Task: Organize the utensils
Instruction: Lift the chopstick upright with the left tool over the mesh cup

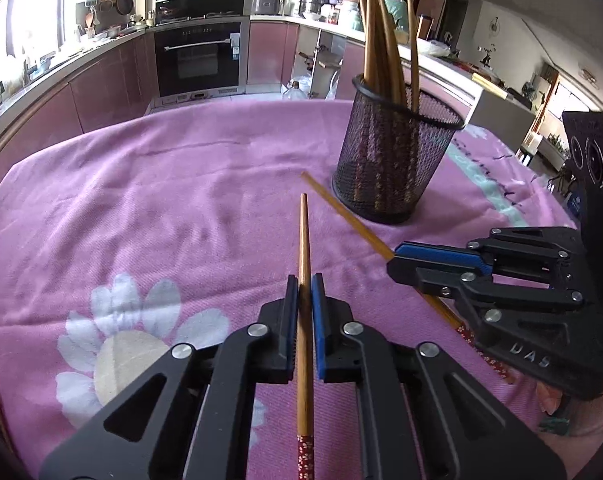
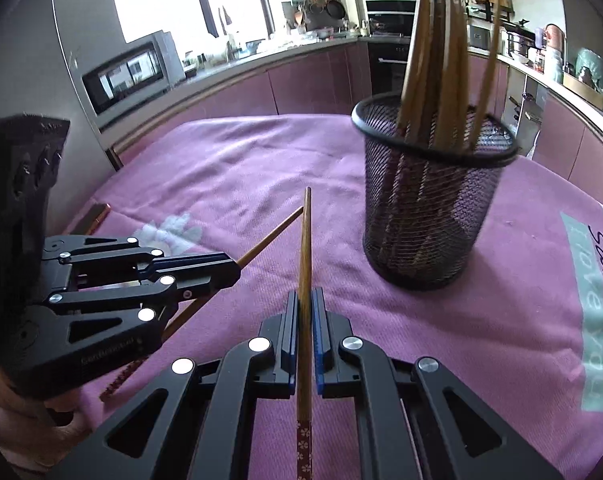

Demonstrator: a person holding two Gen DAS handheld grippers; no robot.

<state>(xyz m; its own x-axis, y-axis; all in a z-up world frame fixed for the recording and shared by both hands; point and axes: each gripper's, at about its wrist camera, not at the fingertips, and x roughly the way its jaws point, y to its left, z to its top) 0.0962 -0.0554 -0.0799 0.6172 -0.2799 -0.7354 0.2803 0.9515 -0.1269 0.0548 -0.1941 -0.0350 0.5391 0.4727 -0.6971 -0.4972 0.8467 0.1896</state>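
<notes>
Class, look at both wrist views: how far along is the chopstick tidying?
Done: a bunch of chopsticks already stands in the mesh holder. In hand: the left tool and the right tool each clamp one chopstick. Left: dropping both into the holder; no loose ones show on the pink cloth.

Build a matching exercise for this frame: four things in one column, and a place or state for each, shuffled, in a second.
Things:
1. left gripper
2. right gripper
3. mesh holder
4. pink cloth

Places or states:
A. stands upright, full of chopsticks
B. shut on a chopstick, the holder ahead to its right
C. spread over the table, flower print
D. shut on a chopstick, the other gripper at its right

Pairs: 1-D, 2-B, 3-A, 4-C
</notes>
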